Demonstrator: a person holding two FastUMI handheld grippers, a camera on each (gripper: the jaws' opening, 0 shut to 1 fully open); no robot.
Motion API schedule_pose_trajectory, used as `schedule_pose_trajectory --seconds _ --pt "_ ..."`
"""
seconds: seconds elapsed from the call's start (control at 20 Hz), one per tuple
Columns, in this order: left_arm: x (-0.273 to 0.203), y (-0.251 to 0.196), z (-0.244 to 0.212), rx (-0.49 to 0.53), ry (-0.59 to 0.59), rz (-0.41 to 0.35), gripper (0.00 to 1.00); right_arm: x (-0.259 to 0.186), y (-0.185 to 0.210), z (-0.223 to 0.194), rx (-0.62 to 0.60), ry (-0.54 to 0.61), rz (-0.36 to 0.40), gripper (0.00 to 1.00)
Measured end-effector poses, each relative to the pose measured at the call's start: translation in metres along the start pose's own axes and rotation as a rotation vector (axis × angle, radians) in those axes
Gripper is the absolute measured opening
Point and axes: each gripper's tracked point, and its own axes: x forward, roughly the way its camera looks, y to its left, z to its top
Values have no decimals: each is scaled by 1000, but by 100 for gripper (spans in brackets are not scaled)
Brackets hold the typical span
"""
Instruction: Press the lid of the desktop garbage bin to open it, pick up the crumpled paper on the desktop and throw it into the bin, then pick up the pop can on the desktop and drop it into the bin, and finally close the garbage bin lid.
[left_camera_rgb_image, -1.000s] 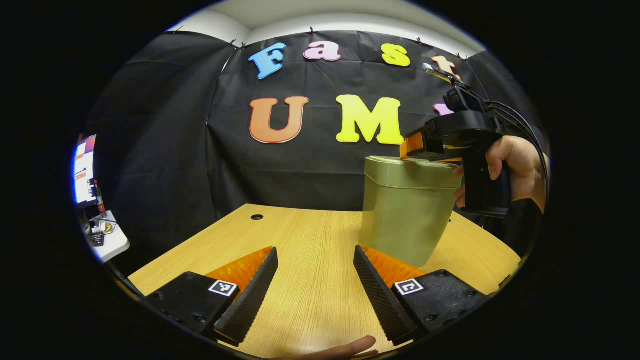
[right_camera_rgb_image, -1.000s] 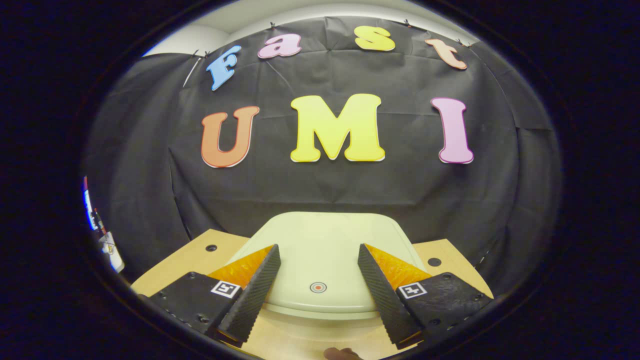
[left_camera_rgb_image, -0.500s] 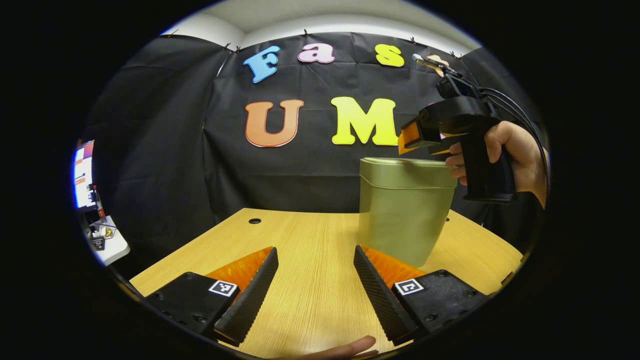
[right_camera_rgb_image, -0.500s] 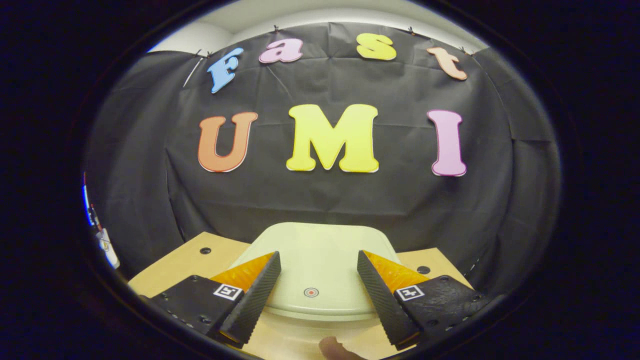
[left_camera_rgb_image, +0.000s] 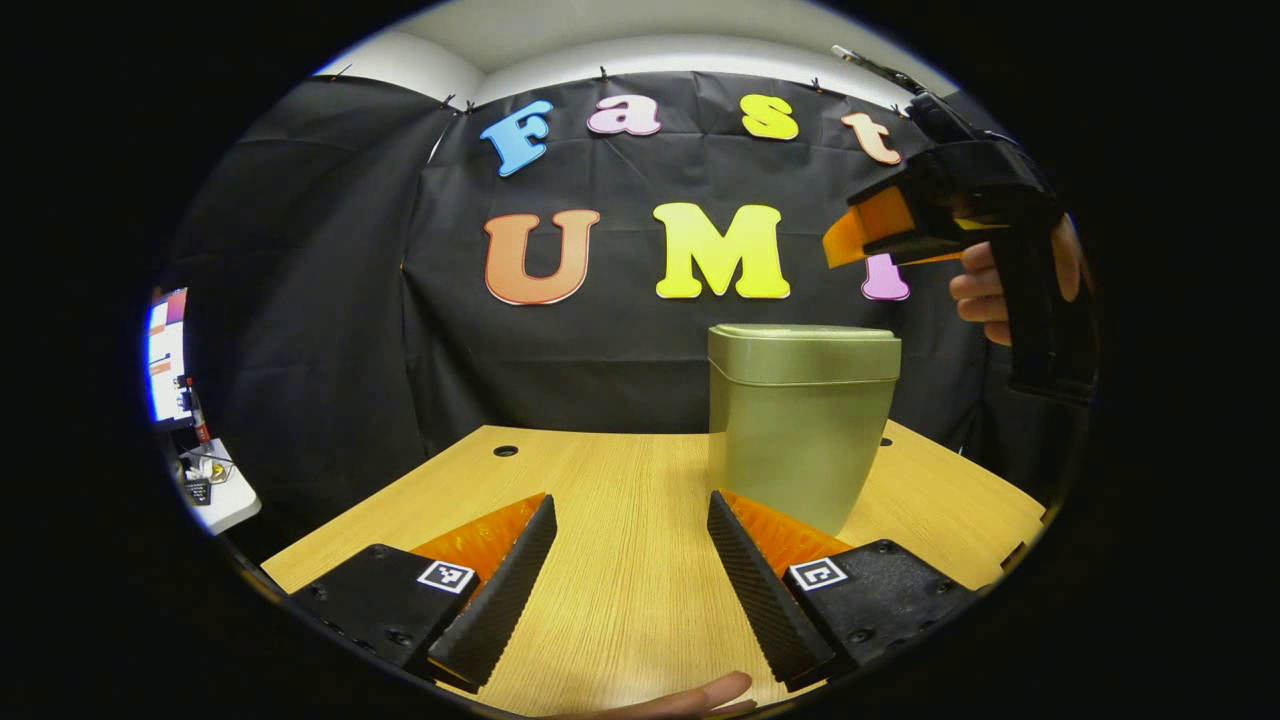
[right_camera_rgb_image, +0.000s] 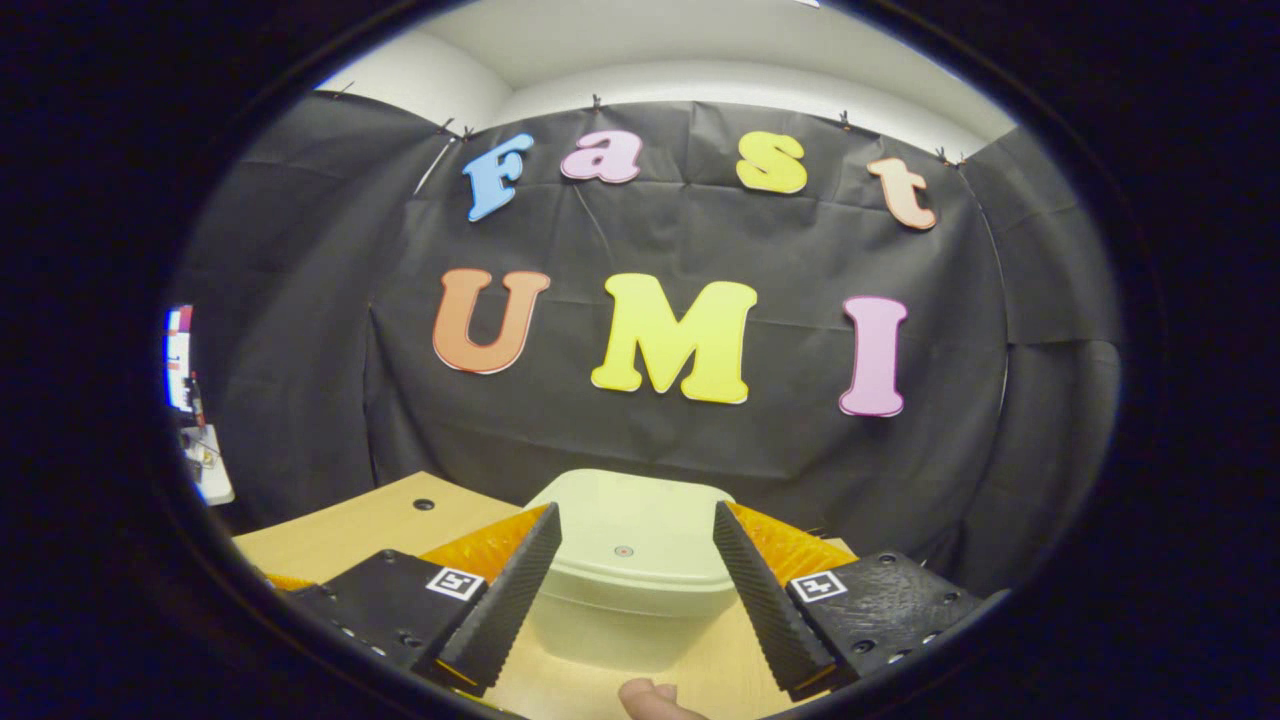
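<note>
the green bin (left_camera_rgb_image: 800, 420) is standing upright on the wooden table (left_camera_rgb_image: 620, 500), toward the right side in the left gripper view. its lid (left_camera_rgb_image: 805, 340) is lying flat and closed on top. in the right gripper view the bin (right_camera_rgb_image: 630, 590) is sitting low in the middle, and its pale lid (right_camera_rgb_image: 630, 540) is showing a tiny red dot near the middle. the left gripper (left_camera_rgb_image: 632, 570) is hanging low over the table with its two fingers spread wide apart, and nothing is sitting between them. the bare wood is showing in the gap. the bin is standing just past its right finger (left_camera_rgb_image: 760, 590). a fingertip (left_camera_rgb_image: 700, 692) of the person is peeking in at the bottom edge. the right gripper (right_camera_rgb_image: 632, 580) is hanging up above the bin, and its fingers are spread wide apart too. they are not touching the lid. another fingertip (right_camera_rgb_image: 648, 695) is peeking in at the bottom of that view. in the left gripper view the right gripper (left_camera_rgb_image: 850, 235) is floating high up and to the right of the bin, well apart from the lid, and a hand (left_camera_rgb_image: 985, 290) is holding its dark handle. the table (right_camera_rgb_image: 370, 520) has a small round hole (right_camera_rgb_image: 424, 504) near its far left corner. far off on the left a bright screen (left_camera_rgb_image: 165, 350) is glowing above a small white desk (left_camera_rgb_image: 225, 490) with little things on it, too small to tell.
</note>
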Motion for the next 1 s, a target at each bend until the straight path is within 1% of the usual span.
schedule_pose_trajectory --seconds 0.15,0.25,0.3,0.35,0.4,0.45,0.55,0.6,0.8,0.9,0.95,1.0 --pt "-4 -7 1 2 -7 -6 98 -36 -10 -19 -21 -31 2 95" --pt "-7 -13 4 1 -17 -14 98 -56 -27 -30 -34 -63 -19 95" --pt "-9 -17 5 -1 -25 -24 98 -66 -39 -37 -33 -77 -40 98" --pt "-11 -23 6 -2 -31 -34 98 -75 -49 -46 -22 -87 -58 95" --pt "-13 -26 5 -3 -34 -37 98 -83 -57 -57 -8 -85 -67 98" --pt "-15 -29 4 -4 -35 -37 98 -89 -65 -69 2 -79 -80 98" --pt "-18 -37 3 2 -35 -38 98 -104 -74 -85 18 -79 -78 98" --pt "-19 -39 1 9 -34 -35 98 -111 -80 -91 26 -86 -81 95" --pt "-23 -44 2 17 -57 -7 98 -126 -101 -122 52 -91 -94 95" --pt "-22 -51 -2 3 -57 -17 98 -130 -104 -137 54 -80 -83 95" --pt "-22 -53 -4 2 -51 -20 100 -130 -106 -142 50 -77 -80 92" --pt "-22 -53 -6 2 -45 -14 98 -130 -109 -147 48 -72 -83 95"
